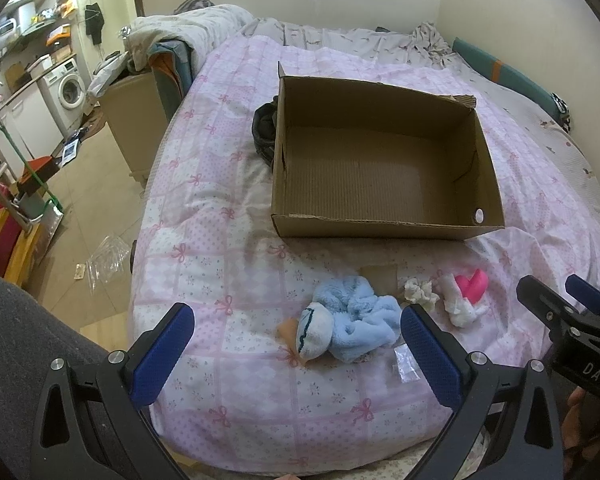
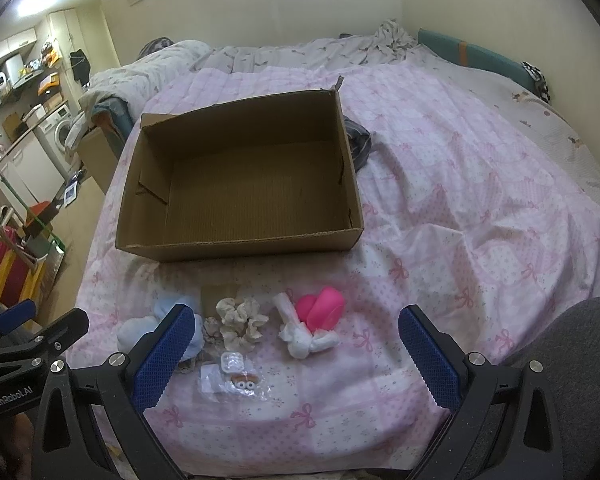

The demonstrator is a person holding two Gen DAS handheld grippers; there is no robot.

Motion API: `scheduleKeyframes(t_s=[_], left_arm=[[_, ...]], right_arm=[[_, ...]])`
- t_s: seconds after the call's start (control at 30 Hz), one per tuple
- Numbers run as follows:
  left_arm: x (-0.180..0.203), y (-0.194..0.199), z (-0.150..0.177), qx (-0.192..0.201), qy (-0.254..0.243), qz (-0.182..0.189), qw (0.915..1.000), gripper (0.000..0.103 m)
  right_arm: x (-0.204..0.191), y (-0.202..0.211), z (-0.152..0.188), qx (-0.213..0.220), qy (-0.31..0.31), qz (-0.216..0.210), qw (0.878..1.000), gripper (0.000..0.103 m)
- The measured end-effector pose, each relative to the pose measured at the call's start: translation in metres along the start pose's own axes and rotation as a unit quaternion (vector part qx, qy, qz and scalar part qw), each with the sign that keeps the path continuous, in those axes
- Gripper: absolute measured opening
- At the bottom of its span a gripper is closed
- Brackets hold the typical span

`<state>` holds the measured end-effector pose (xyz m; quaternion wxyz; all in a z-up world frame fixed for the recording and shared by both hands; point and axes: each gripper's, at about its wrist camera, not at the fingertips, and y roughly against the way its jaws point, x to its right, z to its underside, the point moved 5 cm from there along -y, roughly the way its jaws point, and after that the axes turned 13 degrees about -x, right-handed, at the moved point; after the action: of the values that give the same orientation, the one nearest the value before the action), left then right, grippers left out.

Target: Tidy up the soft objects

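An open cardboard box, with nothing inside, sits on the pink bedspread. In front of it lie soft things: a fluffy light-blue plush, a cream scrunchie, a pink heart plush and a white fabric piece. My left gripper is open and empty, hovering just short of the blue plush. My right gripper is open and empty, above the near edge of the bed, short of the heart and the white piece.
A small clear plastic bag with tiny items lies near the bed's front edge. A dark garment lies behind the box. The bed's left edge drops to the floor; walls bound the far and right sides.
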<state>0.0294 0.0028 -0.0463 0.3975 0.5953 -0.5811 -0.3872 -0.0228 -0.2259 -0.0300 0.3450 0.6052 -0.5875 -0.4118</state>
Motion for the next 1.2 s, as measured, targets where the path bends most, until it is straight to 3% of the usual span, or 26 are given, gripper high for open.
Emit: scheduleKeyframes(t_s=[1.2], left_arm=[[-0.0029,-0.005,0.0044,-0.006,0.013,0.004,0.9999,0.103]], right_arm=[[-0.0003,-0.0021,0.0007,-0.001,0.002,-0.001,1.0,0.103]])
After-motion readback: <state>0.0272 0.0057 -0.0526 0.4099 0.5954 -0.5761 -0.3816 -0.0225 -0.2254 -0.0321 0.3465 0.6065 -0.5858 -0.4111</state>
